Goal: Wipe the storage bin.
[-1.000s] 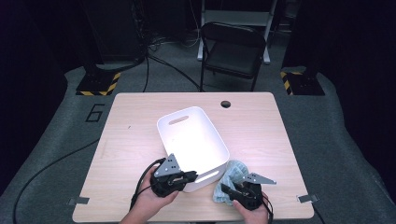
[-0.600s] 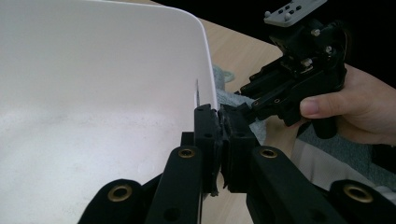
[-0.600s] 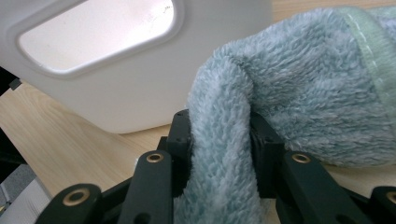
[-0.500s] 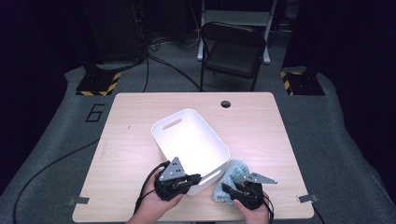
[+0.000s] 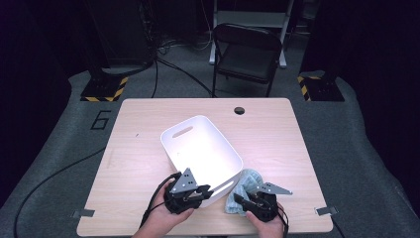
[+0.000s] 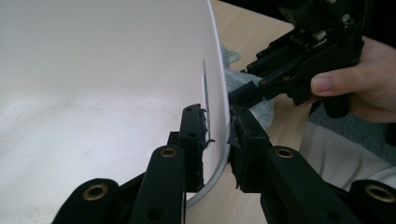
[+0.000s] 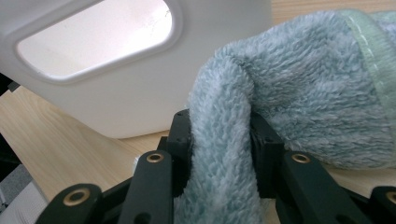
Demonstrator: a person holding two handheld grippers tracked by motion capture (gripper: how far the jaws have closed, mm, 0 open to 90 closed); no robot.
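We see a white bin (image 5: pixel 200 151) near the middle of the worktop (image 5: pixel 138 163), turned askew, with a cut-out handle in its far wall at about 11 o'clock. Its near wall points toward 5 o'clock, and both tools meet there.

Our left tool (image 5: pixel 204 191) sits at 6 o'clock of the bin and straddles the near wall. In the left gripper view (image 6: pixel 215 140) one jaw stands inside the bin and the other outside, the white rim (image 6: pixel 215 84) running between them. The jaws have just been opening, and a thin gap shows on the outer side, so we read this tool as released, with the wall between its jaws.

Our right tool (image 5: pixel 242 202) lies at 5 o'clock of the bin, just beside its corner. It is clenched on a pale blue-green towel (image 5: pixel 247 184), which rests on the worktop touching the bin's outer wall. In the right gripper view (image 7: pixel 219 144) a thick fold of the towel (image 7: pixel 299 84) is pinched between the jaws, the rest heaped toward 2 o'clock, and the bin's handle slot (image 7: pixel 98 37) shows just behind.
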